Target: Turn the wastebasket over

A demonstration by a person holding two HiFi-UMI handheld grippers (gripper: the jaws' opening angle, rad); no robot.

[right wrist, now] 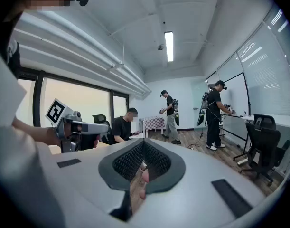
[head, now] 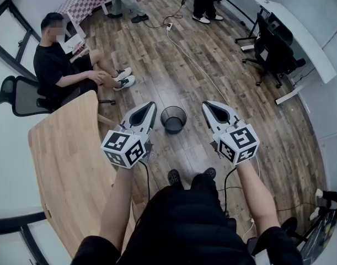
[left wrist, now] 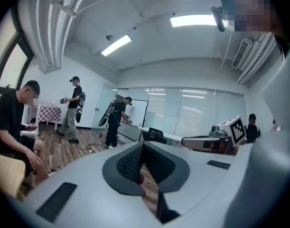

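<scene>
Left gripper (head: 150, 107): jaws closed with nothing between them, held out roughly level, to the left of the bin.
Right gripper (head: 208, 105): jaws closed and empty, held out roughly level, to the right of the bin.
Bin (head: 174, 109): black mesh, upright with its mouth up, on the wood floor (head: 212, 48) between the two gripper tips, apart from both.
Table (head: 63, 153): wooden, near left.
Person (head: 55, 65): seated at the far left, beside the table.
Cable (head: 197, 68): white, runs along the floor beyond the bin.
</scene>
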